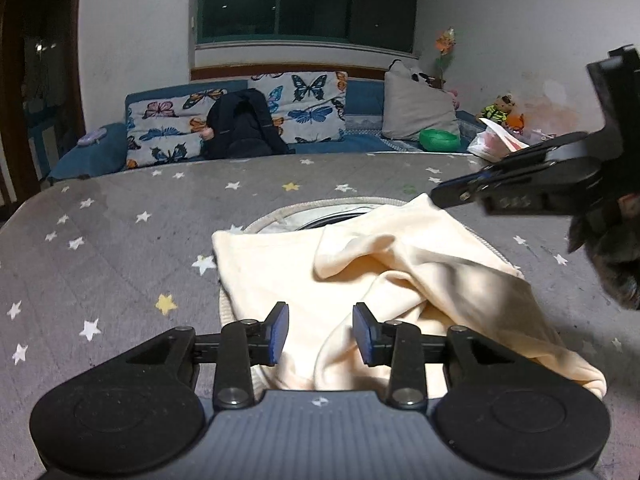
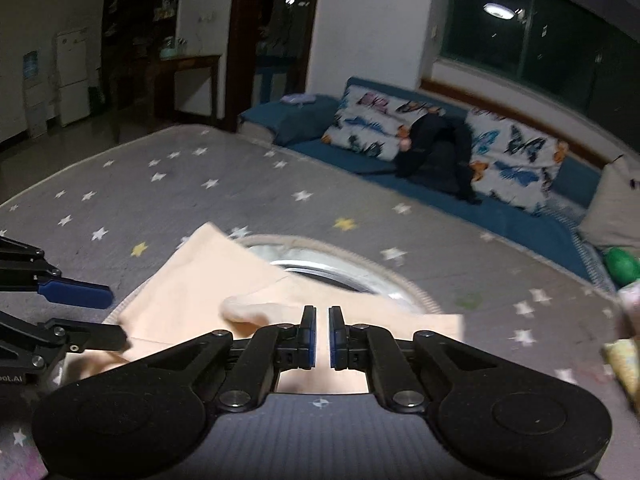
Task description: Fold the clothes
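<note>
A cream garment [image 1: 400,280] lies rumpled over a round woven basket [image 1: 320,208] on a grey star-patterned surface [image 1: 120,240]. My left gripper [image 1: 320,332] is open, its blue pads on either side of the garment's near edge, low over it. My right gripper [image 1: 440,196] comes in from the right, its tips at the garment's far corner. In the right wrist view the right gripper [image 2: 322,336] has its jaws nearly together with a small gap, above the garment [image 2: 192,292]; no cloth shows between them. The left gripper [image 2: 100,316] shows open at the left.
A blue sofa [image 1: 360,144] with butterfly cushions [image 1: 168,128] and a black backpack [image 1: 244,124] stands behind the surface. A green bowl [image 1: 439,139] and a plastic bag [image 1: 496,140] sit at the far right. The basket rim [image 2: 360,264] shows beyond the garment.
</note>
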Available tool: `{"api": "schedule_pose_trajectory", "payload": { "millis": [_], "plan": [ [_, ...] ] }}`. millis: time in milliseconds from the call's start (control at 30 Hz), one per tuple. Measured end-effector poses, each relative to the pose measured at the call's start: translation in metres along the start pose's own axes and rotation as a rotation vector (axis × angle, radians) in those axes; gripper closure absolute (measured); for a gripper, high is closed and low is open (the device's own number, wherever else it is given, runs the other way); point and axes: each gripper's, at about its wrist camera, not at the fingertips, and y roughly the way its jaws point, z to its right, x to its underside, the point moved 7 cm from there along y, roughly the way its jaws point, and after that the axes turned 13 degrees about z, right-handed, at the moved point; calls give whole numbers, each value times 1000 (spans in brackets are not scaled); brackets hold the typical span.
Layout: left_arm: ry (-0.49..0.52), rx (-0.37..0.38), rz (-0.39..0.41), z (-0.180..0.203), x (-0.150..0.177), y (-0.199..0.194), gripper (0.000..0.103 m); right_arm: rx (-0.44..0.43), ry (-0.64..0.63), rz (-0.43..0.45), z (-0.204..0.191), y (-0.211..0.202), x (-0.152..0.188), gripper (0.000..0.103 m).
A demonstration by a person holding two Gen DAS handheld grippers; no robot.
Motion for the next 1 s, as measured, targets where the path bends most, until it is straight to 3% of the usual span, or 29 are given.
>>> {"api": "schedule_pose_trajectory", "payload": {
  "millis": [200,267,333,433,667,733,767,833,1000],
  "plan": [
    [5,22,1,13,0,3,67,-5,25,-3,8,-26,4,93],
    [9,30,-6,17,4,2,65,-28,62,-12,3,-22,8,85],
    [14,29,-15,20,8,1,63,-50,102,-18,-3,-14,11,66],
    [10,27,-23,19,12,-2,63,-78,147,-30,-12,4,13,55],
    [7,28,-26,18,14,-2,61,-79,200,-121,-27,51,26,57],
    [6,28,-27,18,14,-1,61,-77,175,-137,-30,55,33,81],
    [6,28,-27,18,14,-1,61,-71,164,-142,-31,56,36,89],
    [6,27,-24,18,13,-2,61,-56,161,-131,-28,50,37,94],
    [18,31,-11,22,7,-4,61,2,156,-47,-6,18,22,95]
  ]
}}
